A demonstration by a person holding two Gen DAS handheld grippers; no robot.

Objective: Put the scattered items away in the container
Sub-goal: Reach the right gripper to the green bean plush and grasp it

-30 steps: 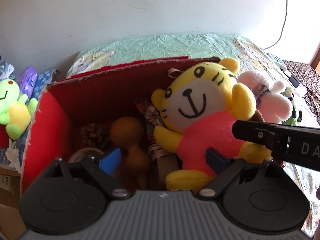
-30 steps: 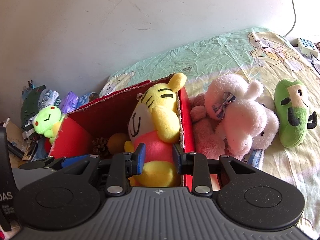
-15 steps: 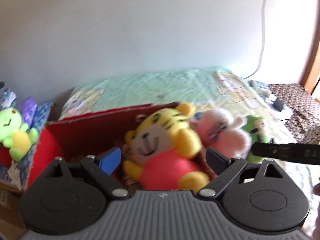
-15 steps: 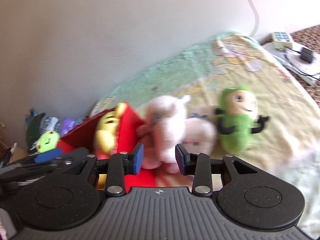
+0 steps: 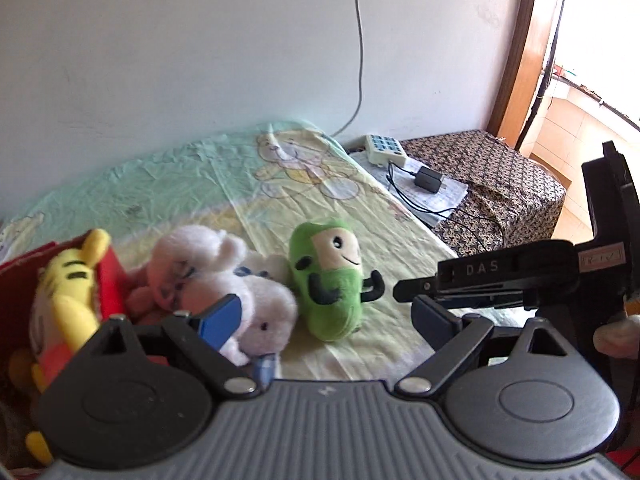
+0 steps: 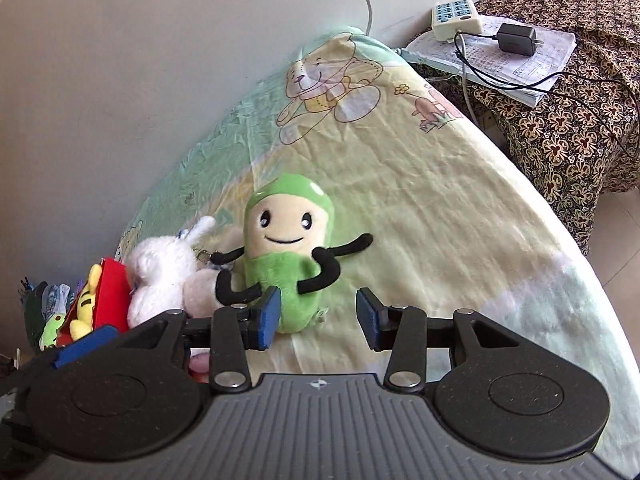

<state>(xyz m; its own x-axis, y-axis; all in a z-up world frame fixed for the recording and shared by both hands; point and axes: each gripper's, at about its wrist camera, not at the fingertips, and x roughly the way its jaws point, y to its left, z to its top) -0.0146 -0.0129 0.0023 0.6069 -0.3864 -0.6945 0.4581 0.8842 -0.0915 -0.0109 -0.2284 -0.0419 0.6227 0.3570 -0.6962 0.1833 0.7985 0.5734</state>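
Red cardboard box (image 5: pixel 108 280) cut off at frame edge, left of the fingers. Yellow tiger plush (image 5: pixel 68 300) inside, face blurred, lower body hidden.

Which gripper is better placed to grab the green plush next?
Right. The right gripper faces the green plush head on, jaws opening with its base just ahead of them. The left gripper is open, but the white plush crowds its left finger.
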